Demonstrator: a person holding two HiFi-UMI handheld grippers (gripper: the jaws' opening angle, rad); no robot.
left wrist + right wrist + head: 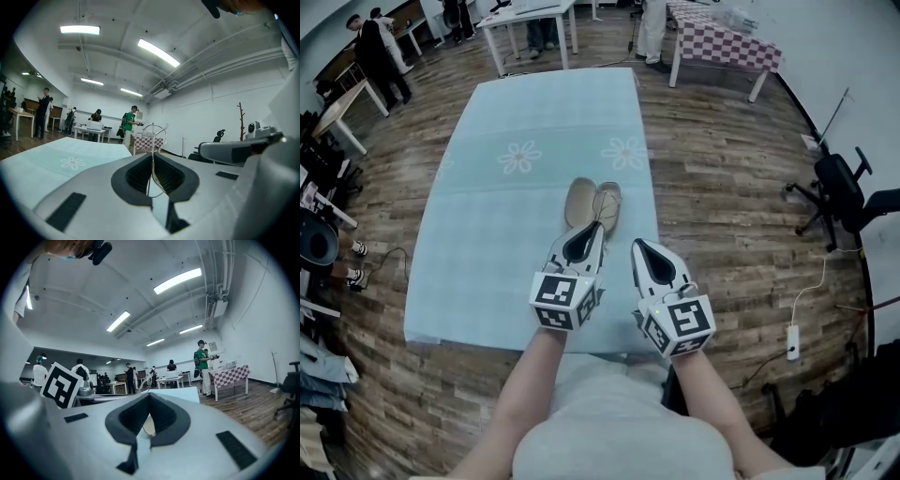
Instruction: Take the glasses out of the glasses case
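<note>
A beige glasses case (578,202) lies open on the pale blue tablecloth (487,234), just beyond my grippers. Thin wire-framed glasses (608,200) sit over its right half. My left gripper (596,228) is shut on the glasses' wire frame. In the left gripper view the thin frame (153,137) rises from between the shut jaws (152,161). My right gripper (639,246) hovers beside it to the right, off the case, shut with nothing held. In the right gripper view a piece of the beige case (148,425) shows past the jaws (146,397).
The table's near edge (516,339) is right below my grippers, with wooden floor to the right. A black office chair (842,192) stands far right. More tables and several people are at the back of the room (380,52).
</note>
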